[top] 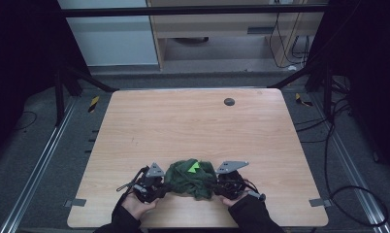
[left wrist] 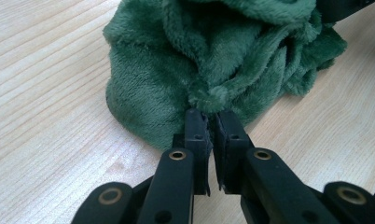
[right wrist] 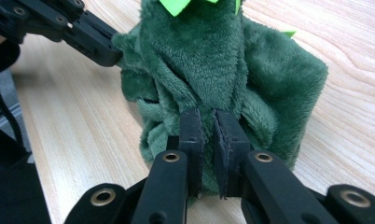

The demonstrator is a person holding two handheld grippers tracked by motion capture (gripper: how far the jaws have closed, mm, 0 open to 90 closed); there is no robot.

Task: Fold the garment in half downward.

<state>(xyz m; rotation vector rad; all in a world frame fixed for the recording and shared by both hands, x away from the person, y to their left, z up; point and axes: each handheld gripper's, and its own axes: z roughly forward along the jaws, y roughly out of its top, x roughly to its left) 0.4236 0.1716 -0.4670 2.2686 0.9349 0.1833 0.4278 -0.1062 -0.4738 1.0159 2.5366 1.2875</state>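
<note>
At the near edge of the table (top: 135, 126), a person's two hands come in from below, each in a dark sleeve and each holding a black gripper topped with a grey three-cornered plate. The left hand (top: 135, 205) holds the left gripper (top: 160, 185), the right hand (top: 230, 198) the right gripper (top: 213, 183), and between the two lies a bunched heap of dark green cloth (top: 190, 177).

In the left gripper view the left gripper (left wrist: 210, 116) has its two flat black jaws drawn nearly together, pinching a small knot of the cloth (left wrist: 195, 60) at their tips. The fabric is a thick, soft plush with a short fuzzy pile, gathered into deep rounded folds that fan out from the pinched spot. Its lower edge rests on the wood.

In the right gripper view the right gripper (right wrist: 206, 114) is likewise almost closed, its jaws gripping a fold low on the cloth (right wrist: 209, 56), which rises here as a crumpled upright mound. A bright lime-green patch (right wrist: 176, 5) with pointed corners sits at the top of the mound; from above it shows as a small triangle (top: 193, 167). The other gripper's black jaw (right wrist: 90, 35) touches the cloth on its far side.

The table top is pale wood-grain laminate, smooth and square with rounded corners. Near its far edge sits a small dark round disc (top: 229, 102). Beyond it are grey floor, metal rails (top: 35, 170), black cables (top: 329, 145) and light cabinet panels (top: 120, 39).
</note>
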